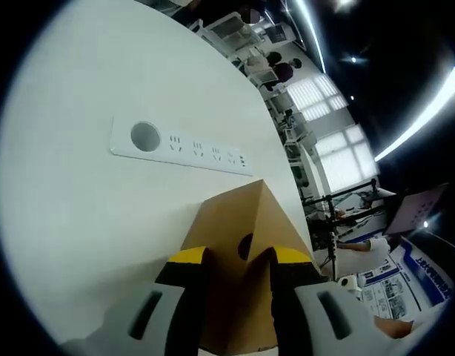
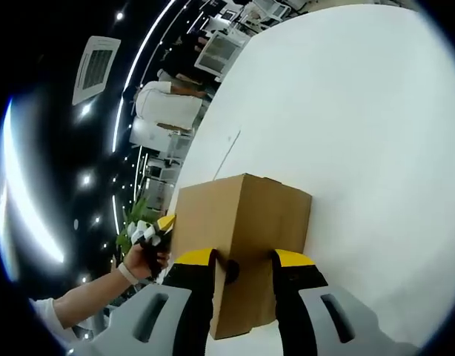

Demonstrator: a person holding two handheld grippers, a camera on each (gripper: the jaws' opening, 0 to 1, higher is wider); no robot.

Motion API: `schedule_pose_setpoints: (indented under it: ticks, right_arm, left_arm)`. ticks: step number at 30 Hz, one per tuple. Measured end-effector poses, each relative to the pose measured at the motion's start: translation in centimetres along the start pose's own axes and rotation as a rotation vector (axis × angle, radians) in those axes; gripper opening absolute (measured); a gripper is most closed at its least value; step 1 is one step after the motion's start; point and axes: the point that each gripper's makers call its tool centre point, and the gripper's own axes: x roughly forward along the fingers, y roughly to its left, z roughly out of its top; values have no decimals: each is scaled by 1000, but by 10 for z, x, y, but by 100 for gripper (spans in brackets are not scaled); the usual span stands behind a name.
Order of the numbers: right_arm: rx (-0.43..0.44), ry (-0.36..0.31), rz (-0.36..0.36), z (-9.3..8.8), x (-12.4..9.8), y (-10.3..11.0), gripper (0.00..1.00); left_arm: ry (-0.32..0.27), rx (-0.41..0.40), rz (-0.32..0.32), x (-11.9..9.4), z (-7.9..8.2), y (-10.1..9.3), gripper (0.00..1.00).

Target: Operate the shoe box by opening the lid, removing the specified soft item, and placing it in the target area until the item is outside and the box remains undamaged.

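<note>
The box (image 1: 238,245) (lid not yet opened, item unseen) is approached on the surface (image 1: 87,215) by both hand-held grippers, left (image 1: 237,259) and right (image 2: 242,259), jaws parted, nothing held.

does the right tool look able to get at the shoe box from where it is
Probably yes. The right tool already sits at the shoe box, its jaws straddling a dark hole in the near face, with nothing between them. Whether they touch it is unclear.
</note>
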Motion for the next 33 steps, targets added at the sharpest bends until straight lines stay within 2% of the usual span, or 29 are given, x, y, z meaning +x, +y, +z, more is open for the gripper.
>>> schedule_pose_setpoints:
  ticks: [19, 33]
  right_arm:
    - [-29, 71, 28, 6, 3, 1, 29]
    - [-53, 123, 45, 11, 5, 1, 29]
  left_arm:
    - [-3, -34, 18, -19, -16, 4, 32]
    - [-33, -54, 20, -25, -22, 5, 32]
